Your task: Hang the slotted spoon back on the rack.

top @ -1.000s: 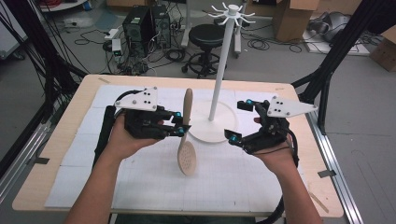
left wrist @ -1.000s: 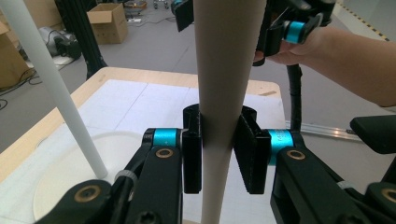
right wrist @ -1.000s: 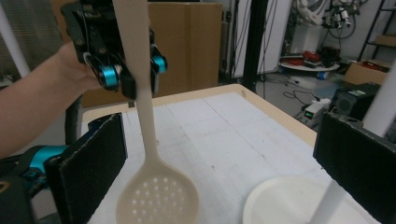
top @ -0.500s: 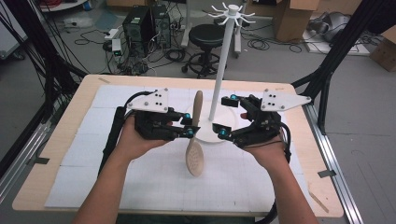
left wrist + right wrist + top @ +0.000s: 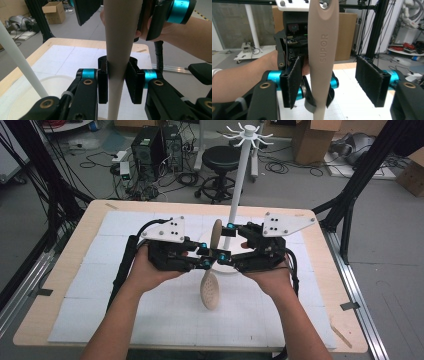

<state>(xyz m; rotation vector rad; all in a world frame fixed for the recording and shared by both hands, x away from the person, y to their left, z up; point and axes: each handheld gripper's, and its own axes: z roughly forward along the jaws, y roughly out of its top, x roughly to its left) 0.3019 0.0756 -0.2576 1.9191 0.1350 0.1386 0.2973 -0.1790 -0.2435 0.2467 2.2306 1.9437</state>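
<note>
A beige plastic rice paddle (image 5: 210, 290) hangs upright, head down, above the table's middle. My left gripper (image 5: 204, 258) is shut on its handle (image 5: 118, 37), both pads pressing the shaft. My right gripper (image 5: 226, 255) faces it from the other side, higher on the same handle. Its jaws have just been closing, and the handle (image 5: 322, 50) marked SUPOR stands between them. It lies close to one pad (image 5: 293, 80), and a clear gap separates it from the other pad (image 5: 372, 82).
A white hook stand (image 5: 239, 185) rises on a round base (image 5: 231, 272) just behind the paddle; its pole (image 5: 17, 60) shows left in the left gripper view. White foam tiles (image 5: 100, 270) cover the wooden table. A stool and computers stand on the floor beyond.
My right gripper has moved left up to the paddle and narrowed its jaws around the handle. The left gripper and paddle have shifted slightly right.
</note>
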